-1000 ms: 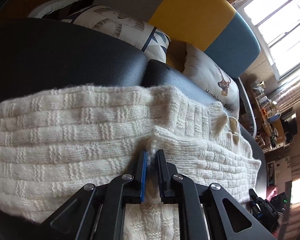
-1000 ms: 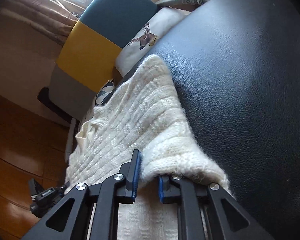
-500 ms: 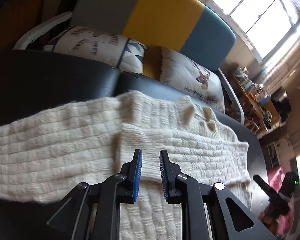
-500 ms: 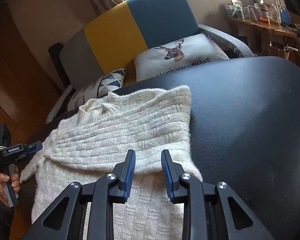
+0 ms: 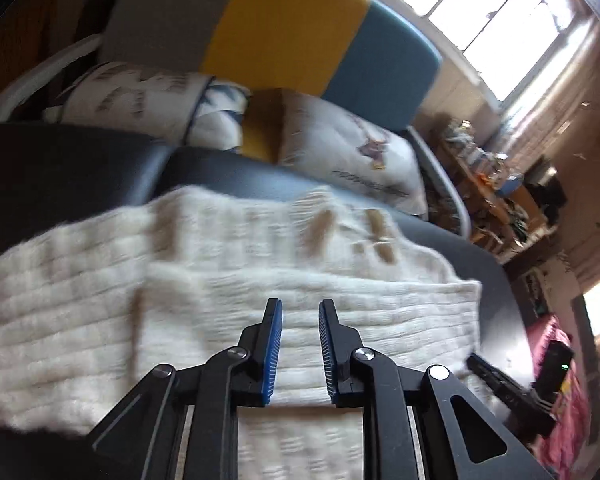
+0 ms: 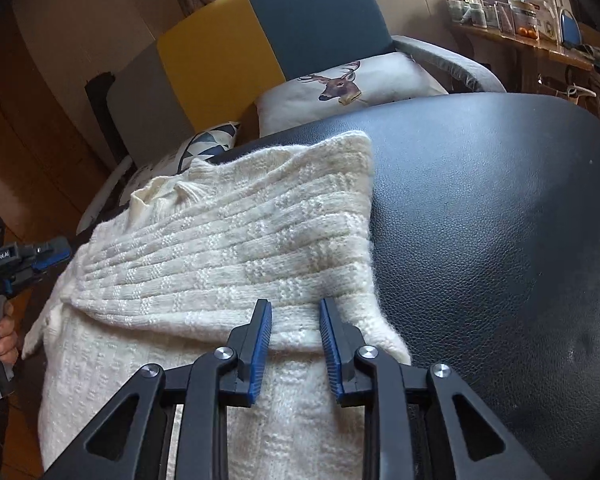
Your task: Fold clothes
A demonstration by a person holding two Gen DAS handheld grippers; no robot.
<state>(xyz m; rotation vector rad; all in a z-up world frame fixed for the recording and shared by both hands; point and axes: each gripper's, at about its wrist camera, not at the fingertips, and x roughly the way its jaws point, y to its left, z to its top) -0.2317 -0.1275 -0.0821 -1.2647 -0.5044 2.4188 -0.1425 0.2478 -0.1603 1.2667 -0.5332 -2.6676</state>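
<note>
Cream sweater [image 6: 236,248] lay on the black cushion [image 6: 500,220], long axis six-to-twelve, collar toward eleven. Left gripper [image 5: 299,344] and right gripper [image 6: 295,338] hovered, jaws parted, empty.

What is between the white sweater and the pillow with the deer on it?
Only bare black leather. In the right wrist view, a strip of the black cushion separates the sweater from the deer pillow; nothing else lies there.

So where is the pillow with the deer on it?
In the right wrist view the white deer-print pillow sits up top, leaning on the blue part of the chair back, just behind the black leather seat where the cream knitted sweater lies.
</note>
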